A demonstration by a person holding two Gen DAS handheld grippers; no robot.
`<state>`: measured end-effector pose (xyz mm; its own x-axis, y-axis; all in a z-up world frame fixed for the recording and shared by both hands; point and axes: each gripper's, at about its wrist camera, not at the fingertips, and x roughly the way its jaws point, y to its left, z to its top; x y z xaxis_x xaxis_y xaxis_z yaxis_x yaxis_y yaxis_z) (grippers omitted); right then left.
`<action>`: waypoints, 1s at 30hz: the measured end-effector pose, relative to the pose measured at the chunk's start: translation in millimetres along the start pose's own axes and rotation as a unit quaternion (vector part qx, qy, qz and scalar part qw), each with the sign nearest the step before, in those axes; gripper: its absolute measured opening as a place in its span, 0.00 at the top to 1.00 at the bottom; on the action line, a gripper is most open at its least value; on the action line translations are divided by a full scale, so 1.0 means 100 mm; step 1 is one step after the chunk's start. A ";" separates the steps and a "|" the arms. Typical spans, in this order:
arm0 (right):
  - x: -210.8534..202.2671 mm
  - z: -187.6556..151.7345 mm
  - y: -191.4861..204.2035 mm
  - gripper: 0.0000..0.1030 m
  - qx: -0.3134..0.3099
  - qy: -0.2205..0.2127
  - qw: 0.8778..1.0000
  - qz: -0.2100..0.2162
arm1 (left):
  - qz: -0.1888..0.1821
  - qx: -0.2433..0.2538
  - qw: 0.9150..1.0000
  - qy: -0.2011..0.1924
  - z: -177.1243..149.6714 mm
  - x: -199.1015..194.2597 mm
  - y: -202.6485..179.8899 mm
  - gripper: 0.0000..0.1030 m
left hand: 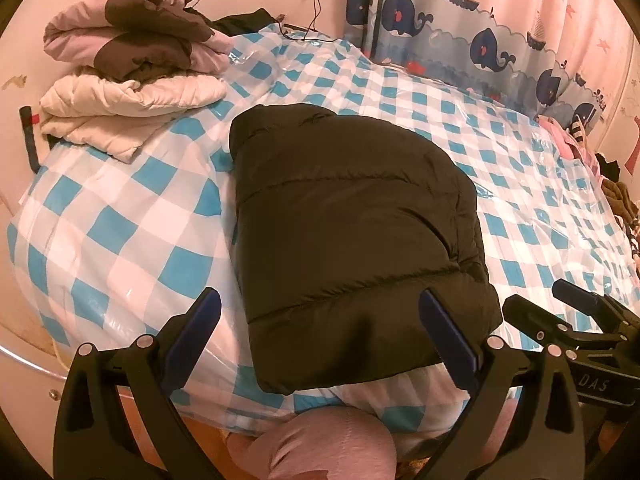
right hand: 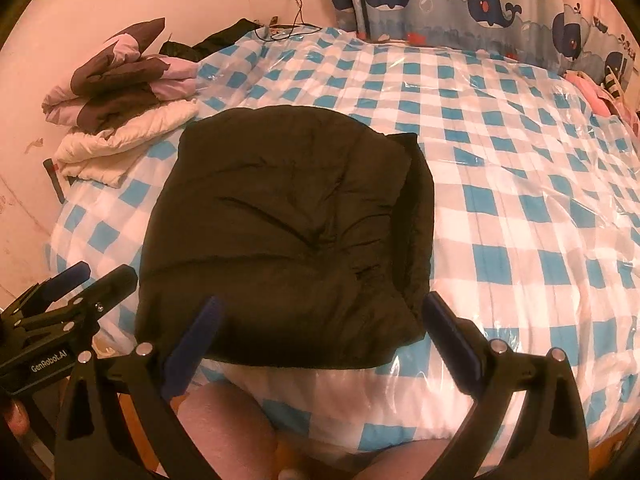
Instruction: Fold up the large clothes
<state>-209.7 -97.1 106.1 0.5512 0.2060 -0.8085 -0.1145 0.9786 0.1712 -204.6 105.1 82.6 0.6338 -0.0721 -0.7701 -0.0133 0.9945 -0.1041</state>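
A black puffer jacket lies folded into a compact rectangle on the blue-and-white checked bed cover, near the front edge. My left gripper hovers open above the jacket's near end, fingers spread wide with nothing between them. My right gripper is likewise open over the jacket's near edge, holding nothing. Each gripper appears at the edge of the other's view: the right gripper and the left gripper.
A pile of folded clothes, pink-brown on cream, sits at the bed's far left. A whale-print curtain hangs behind. A charger cable drops from a wall socket. Pink items lie far right. A person's knee is below.
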 end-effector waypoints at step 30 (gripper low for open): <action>0.15 -0.02 0.15 0.07 -0.007 0.038 0.999 -0.005 | 0.006 0.003 0.999 0.032 0.03 0.09 0.12 0.08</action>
<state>-204.7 -79.1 95.7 0.4873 0.1959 -0.8510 -0.1223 0.9802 0.1557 -197.2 117.0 76.3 0.5821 -0.0650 -0.8105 -0.0163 0.9957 -0.0916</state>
